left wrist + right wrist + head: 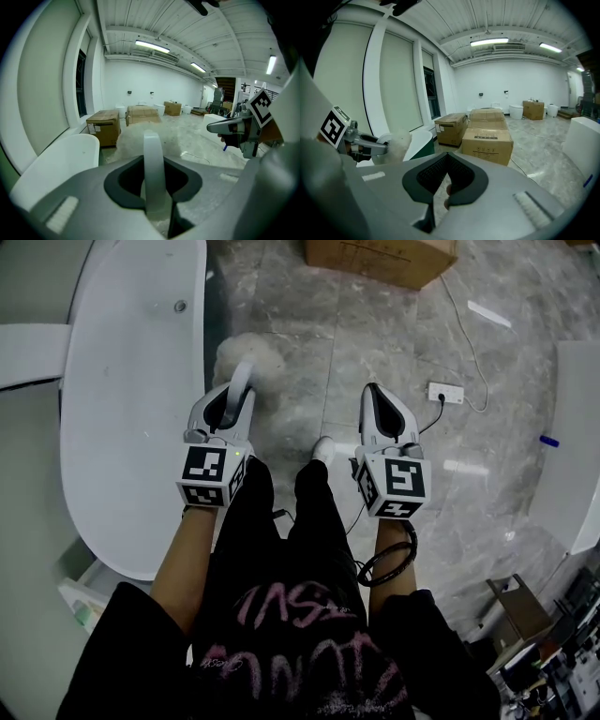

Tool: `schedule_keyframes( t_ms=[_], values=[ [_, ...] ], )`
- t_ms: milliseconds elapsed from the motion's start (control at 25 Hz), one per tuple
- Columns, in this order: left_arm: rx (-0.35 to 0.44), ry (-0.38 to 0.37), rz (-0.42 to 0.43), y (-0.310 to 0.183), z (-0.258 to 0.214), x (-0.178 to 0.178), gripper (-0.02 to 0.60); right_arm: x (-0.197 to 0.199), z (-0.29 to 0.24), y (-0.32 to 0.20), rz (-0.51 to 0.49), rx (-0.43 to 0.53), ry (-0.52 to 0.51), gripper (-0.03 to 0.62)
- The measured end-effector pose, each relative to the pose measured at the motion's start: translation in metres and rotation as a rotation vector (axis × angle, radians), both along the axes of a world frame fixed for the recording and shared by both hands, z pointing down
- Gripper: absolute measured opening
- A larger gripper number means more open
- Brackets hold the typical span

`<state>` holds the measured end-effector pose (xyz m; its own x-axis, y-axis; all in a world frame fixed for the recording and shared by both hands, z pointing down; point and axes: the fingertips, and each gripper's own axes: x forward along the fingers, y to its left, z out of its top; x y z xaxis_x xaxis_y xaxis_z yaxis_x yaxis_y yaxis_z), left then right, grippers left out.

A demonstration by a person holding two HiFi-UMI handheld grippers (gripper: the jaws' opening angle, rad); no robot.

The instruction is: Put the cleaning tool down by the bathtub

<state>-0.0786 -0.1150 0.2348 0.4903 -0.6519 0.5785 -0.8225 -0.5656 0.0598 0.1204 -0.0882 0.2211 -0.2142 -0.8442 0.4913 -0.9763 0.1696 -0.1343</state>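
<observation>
The cleaning tool is a duster with a white handle (243, 379) and a fluffy pale head (246, 351). My left gripper (240, 393) is shut on the handle, and the head hangs over the grey floor just right of the white bathtub (131, 381). In the left gripper view the handle (152, 164) rises between the jaws, with the fluffy head (140, 136) beyond and the bathtub (56, 164) to the left. My right gripper (372, 392) is shut and holds nothing. The right gripper view shows the duster head (396, 143) at the left.
A cardboard box (380, 259) stands on the floor ahead, and more boxes (487, 140) show in the right gripper view. A power strip (445, 392) with a cable lies to the right. A white counter (577, 437) with a blue pen (548, 441) runs along the right edge.
</observation>
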Motion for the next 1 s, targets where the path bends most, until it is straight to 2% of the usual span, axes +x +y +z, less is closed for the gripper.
schedule_keyframes(
  t_ms=[440, 760, 1000],
  values=[
    [-0.066, -0.003, -0.009, -0.007, 0.047, -0.002, 0.078, -0.008, 0.034, -0.011, 0.008, -0.033, 0.006, 0.023],
    [-0.133, 0.012, -0.034, 0.0, 0.101, -0.004, 0.077, -0.02, 0.089, -0.009, 0.008, -0.09, -0.026, 0.023],
    [-0.162, -0.011, -0.058, 0.0, 0.145, -0.01, 0.077, -0.016, 0.13, -0.011, -0.005, -0.116, -0.025, 0.023]
  ],
)
